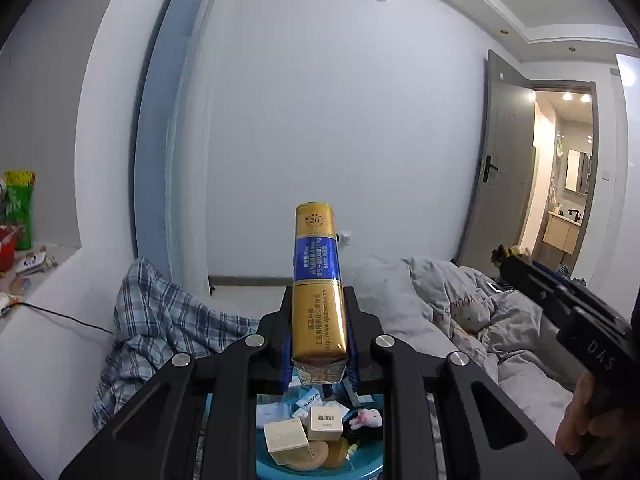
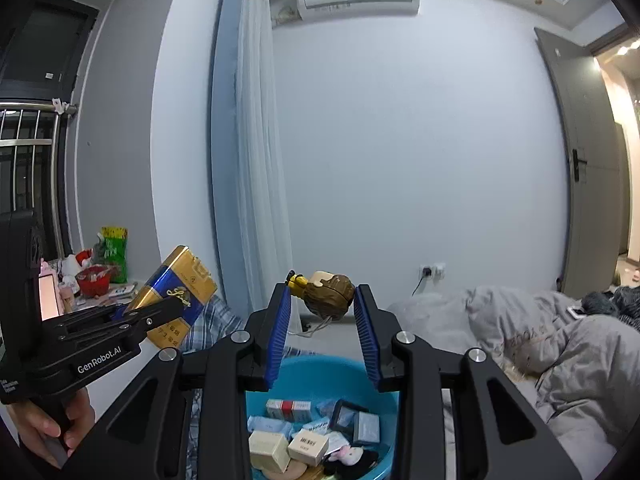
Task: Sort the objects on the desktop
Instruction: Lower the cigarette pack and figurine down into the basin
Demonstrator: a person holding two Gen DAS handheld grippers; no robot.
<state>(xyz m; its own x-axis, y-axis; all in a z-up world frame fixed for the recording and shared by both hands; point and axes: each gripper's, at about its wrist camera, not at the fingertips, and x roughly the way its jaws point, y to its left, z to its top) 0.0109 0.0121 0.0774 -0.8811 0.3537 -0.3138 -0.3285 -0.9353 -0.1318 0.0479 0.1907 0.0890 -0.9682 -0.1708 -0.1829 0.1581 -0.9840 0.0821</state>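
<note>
Carton (image 1: 318, 280), gold with a blue band, is clamped between the blue pads of the left gripper (image 1: 318, 344), jaws drawn in tight on its sides. It is held lengthwise along the fingers, far end jutting well past the tips. In the right wrist view the same carton (image 2: 178, 292) is seen tilted up and to the right, gripped by the left gripper (image 2: 132, 312), whose handle is held by a hand (image 2: 52, 424).

Figurine (image 2: 326, 292), brown-haired with a small yellow body, is pinched at the tips of the right gripper (image 2: 322, 300); the jaws are nearly closed, both pads pressed on the head. A thin cord is seen hanging below it. From the left wrist view the right gripper (image 1: 508, 258) is seen side-on at right, figurine (image 1: 505, 254) at its tip, handle held by the other hand (image 1: 588, 420).

Blue basin (image 2: 320, 368) is seen below both grippers. Boxes are noted inside: a cream box (image 2: 270, 450), a barcode box (image 2: 308, 446), a red-and-white pack (image 2: 289, 409), a dark case (image 2: 348, 414). A pink-and-white plush (image 2: 348, 454) lies among them. Basin contents are also visible between the left gripper's arms, under the carton.

Bed with grey duvet (image 2: 560, 344) is at right, plaid cloth (image 1: 160, 320) at left.
</note>
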